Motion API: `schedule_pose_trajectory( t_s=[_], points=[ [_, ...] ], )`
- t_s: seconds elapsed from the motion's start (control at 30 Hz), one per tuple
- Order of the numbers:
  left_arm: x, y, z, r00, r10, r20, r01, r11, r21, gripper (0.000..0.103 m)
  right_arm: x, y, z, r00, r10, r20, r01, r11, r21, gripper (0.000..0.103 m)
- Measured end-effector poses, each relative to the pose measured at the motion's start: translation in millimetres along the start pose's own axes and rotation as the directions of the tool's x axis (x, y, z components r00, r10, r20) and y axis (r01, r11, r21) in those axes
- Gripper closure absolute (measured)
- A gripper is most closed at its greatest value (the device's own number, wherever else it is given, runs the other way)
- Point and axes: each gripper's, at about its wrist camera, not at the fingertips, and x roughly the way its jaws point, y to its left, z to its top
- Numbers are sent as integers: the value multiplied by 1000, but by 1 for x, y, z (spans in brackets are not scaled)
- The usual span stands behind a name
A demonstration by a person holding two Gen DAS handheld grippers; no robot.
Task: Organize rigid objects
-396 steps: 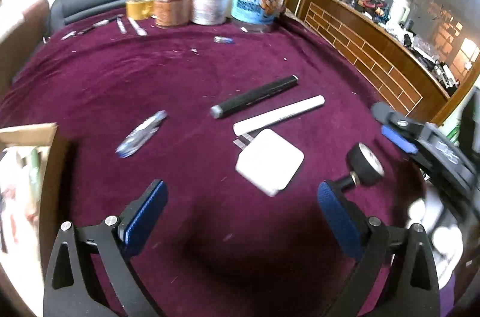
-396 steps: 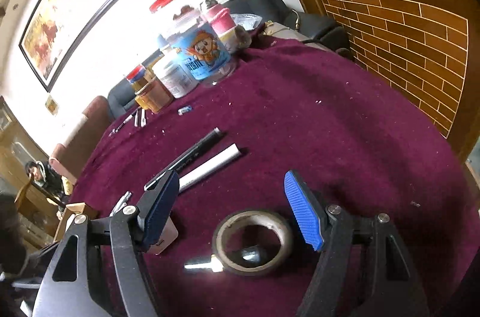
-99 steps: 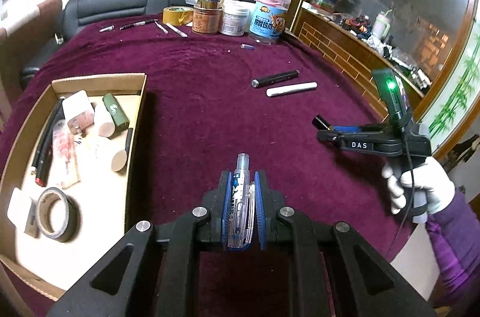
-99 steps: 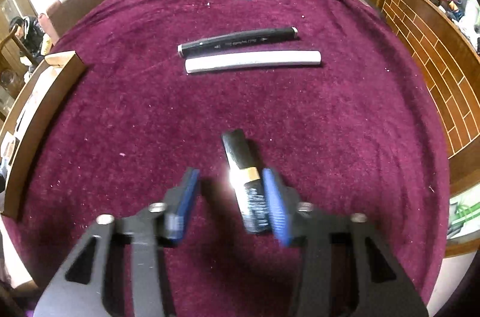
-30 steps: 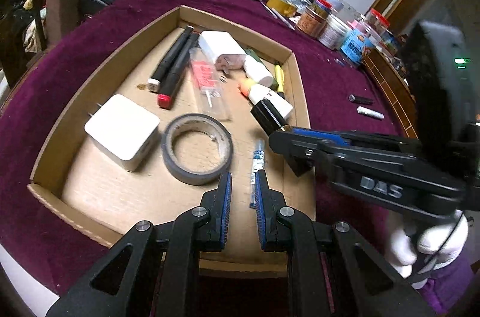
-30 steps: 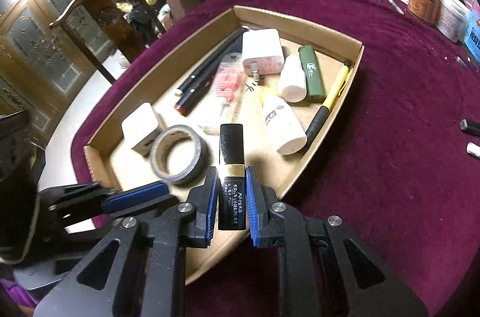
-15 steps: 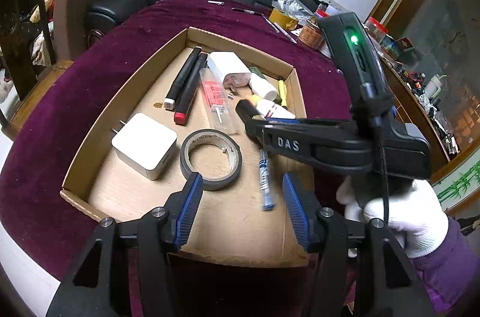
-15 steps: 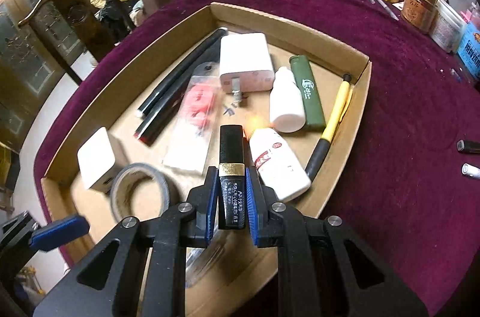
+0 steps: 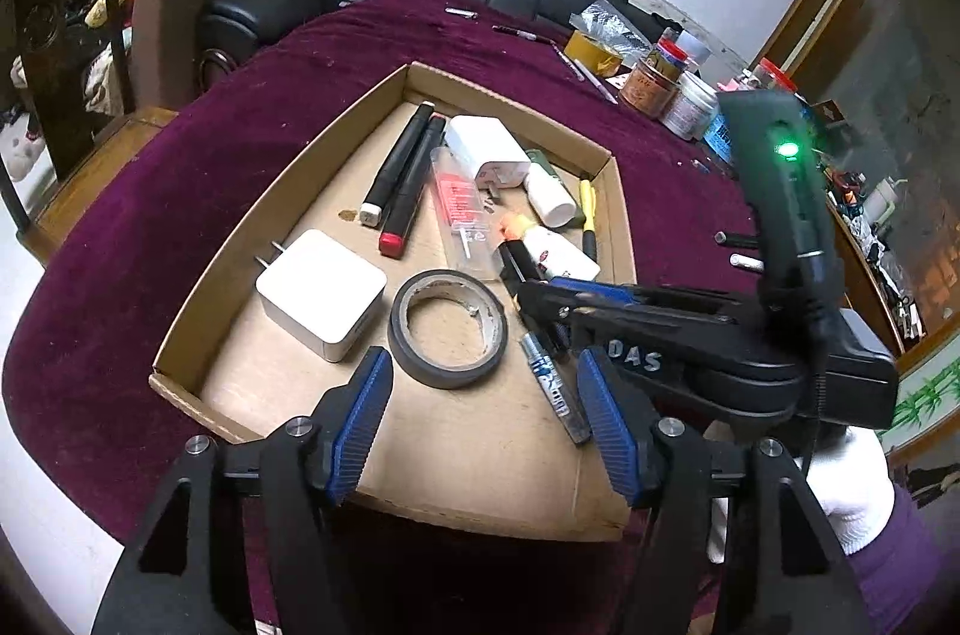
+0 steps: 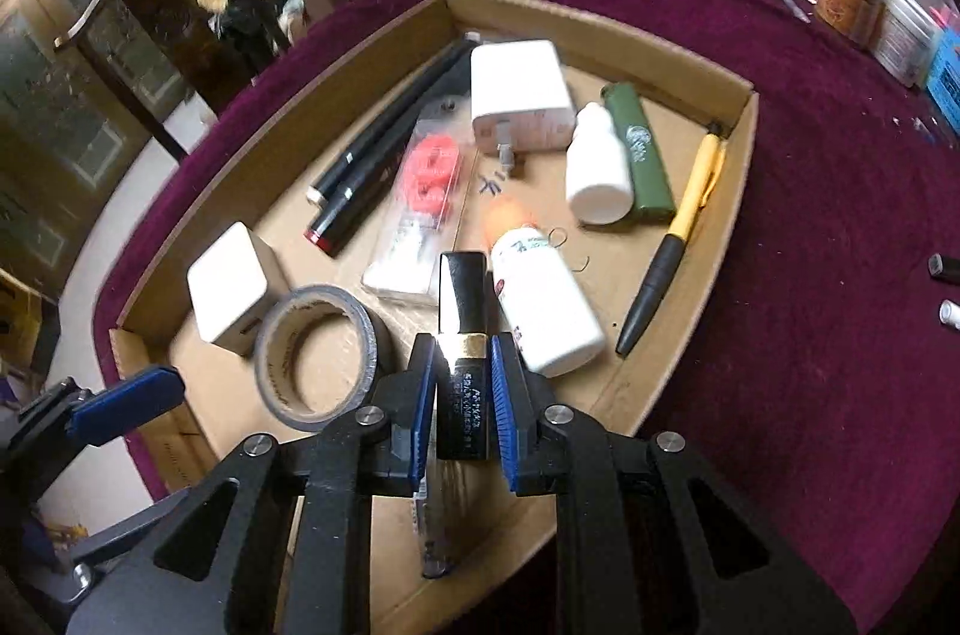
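A shallow cardboard tray (image 9: pixel 198 398) (image 10: pixel 741 167) on the purple table holds several items. My left gripper (image 9: pixel 483 425) is open and empty above the tray's near end, behind a grey tape roll (image 9: pixel 447 329) and beside a clear blue pen (image 9: pixel 552 389) lying on the tray floor. My right gripper (image 10: pixel 459 407) is shut on a black lipstick tube with a gold band (image 10: pixel 461 335), held low over the tray between the tape roll (image 10: pixel 318 353) and a white bottle with an orange cap (image 10: pixel 540 299). The right gripper also shows in the left wrist view (image 9: pixel 540 290).
The tray also holds two white chargers (image 9: pixel 321 302) (image 10: pixel 519 95), black markers (image 9: pixel 396 179), a red packet (image 10: pixel 423 197), a small white bottle (image 10: pixel 597 173), a green lighter (image 10: pixel 639 155) and a yellow-black pen (image 10: pixel 678 239). A black marker (image 10: pixel 945 269) and a white stick (image 10: pixel 951 314) lie on the cloth. Jars (image 9: pixel 660 89) stand far back.
My left gripper has opened and let go of the clear blue pen, which now lies in the tray. My right gripper has moved lower into the tray with the lipstick tube.
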Motion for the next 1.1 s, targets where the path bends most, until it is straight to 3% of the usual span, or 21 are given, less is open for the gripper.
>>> schedule_pose_trajectory(
  t_s=[0.13,0.23,0.27,0.33,0.37,0.4,0.47,0.57,0.6,0.63,0.73,0.8,0.93,1.1],
  points=[
    [-5,-8,1,1000,16,19,-17,1000,14,43,-30,-1,-8,994,20,112,-20,1000,-1,87],
    [-13,-14,3,995,75,72,-77,997,29,43,-63,-1,-19,969,-7,247,11,1000,-17,81],
    [-18,-17,4,988,108,110,-112,993,37,43,-76,-1,-24,949,-38,312,46,999,-20,74],
    [-30,-25,5,964,178,197,-191,981,47,42,-96,0,-34,902,-109,417,123,992,-7,45],
    [-40,-31,5,940,223,260,-241,970,40,34,-105,0,-39,871,-145,469,159,987,10,23],
    [-46,-33,4,919,252,304,-273,962,29,27,-113,-2,-46,833,-188,520,196,980,40,16],
    [-64,-40,3,860,306,408,-332,943,-9,1,-122,-7,-53,780,-249,575,238,967,95,16],
    [-89,-46,2,775,300,556,-319,945,-65,1,-122,-21,-57,769,-290,570,257,956,140,16],
    [-90,-45,4,764,307,568,-314,945,-88,1,-119,-25,-57,773,-300,559,260,954,152,16],
    [-90,-45,8,765,318,560,-317,943,-103,1,-117,-28,-57,777,-308,549,262,951,164,16],
    [-75,-40,22,821,341,458,-325,939,-118,1,-109,-41,-62,793,-327,514,262,945,197,16],
    [-61,-37,23,844,354,402,-335,935,-119,1,-108,-42,-73,795,-341,501,274,940,205,16],
    [-41,-45,16,838,422,347,-414,905,-101,1,-105,-46,-83,799,-364,478,315,931,182,16],
    [-26,-55,11,857,426,290,-428,902,-61,1,-101,-40,-88,804,-358,475,328,933,149,16]
  ],
)
